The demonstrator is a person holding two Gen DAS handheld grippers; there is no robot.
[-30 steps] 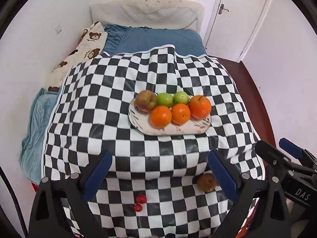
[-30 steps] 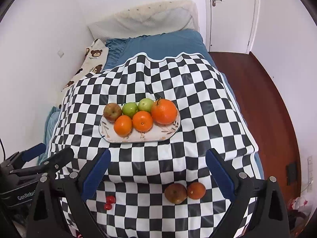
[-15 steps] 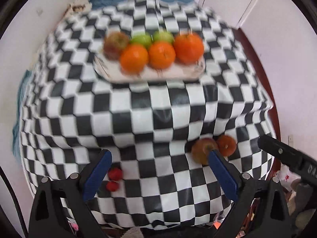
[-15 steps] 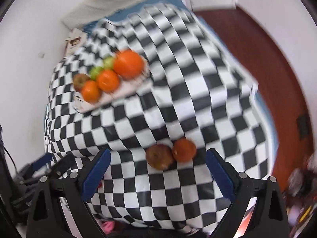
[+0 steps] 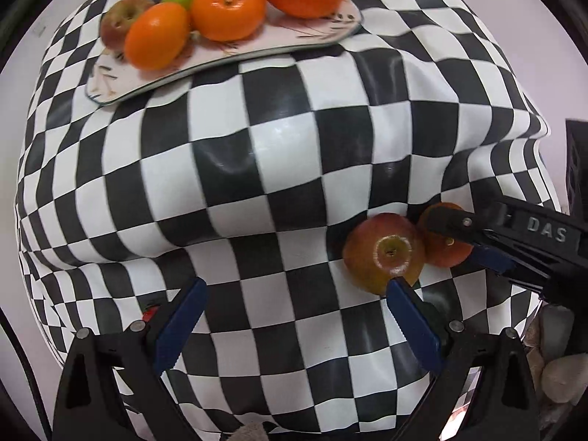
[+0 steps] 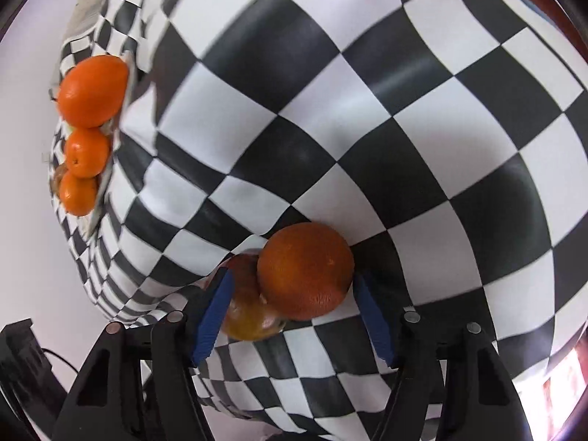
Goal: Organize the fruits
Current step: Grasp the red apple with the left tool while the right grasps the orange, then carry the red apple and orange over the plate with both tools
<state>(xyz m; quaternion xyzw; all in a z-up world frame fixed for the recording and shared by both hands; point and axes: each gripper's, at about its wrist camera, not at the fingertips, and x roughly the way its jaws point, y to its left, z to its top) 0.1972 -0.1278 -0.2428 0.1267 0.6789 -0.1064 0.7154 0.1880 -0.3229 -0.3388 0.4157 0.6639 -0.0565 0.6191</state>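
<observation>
A loose orange (image 6: 305, 270) lies on the checkered cloth (image 6: 367, 128), touching a red-yellow apple (image 6: 246, 308) on its left. My right gripper (image 6: 294, 277) straddles the orange with its jaws closing. The right pad stands just off the peel and the left finger sits in front of the apple. In the left wrist view the same apple (image 5: 384, 253) and orange (image 5: 446, 246) lie by the right gripper (image 5: 455, 237). My left gripper (image 5: 297, 283) is open over bare cloth, its right fingertip at the apple's near edge. A plate (image 5: 110, 88) at the far side holds oranges, green apples and a red apple.
A small red fruit (image 5: 149, 314) peeks out behind the left gripper's left finger. The cloth (image 5: 257, 169) drops off at its right edge (image 5: 533, 136), where a dark object (image 5: 575, 169) stands. Clutter lies on the floor at the bottom right (image 5: 558, 367).
Both grippers have come down close to the cloth. The right gripper has rolled, moved over the loose orange and narrowed its jaws around it. The left gripper stays wide open.
</observation>
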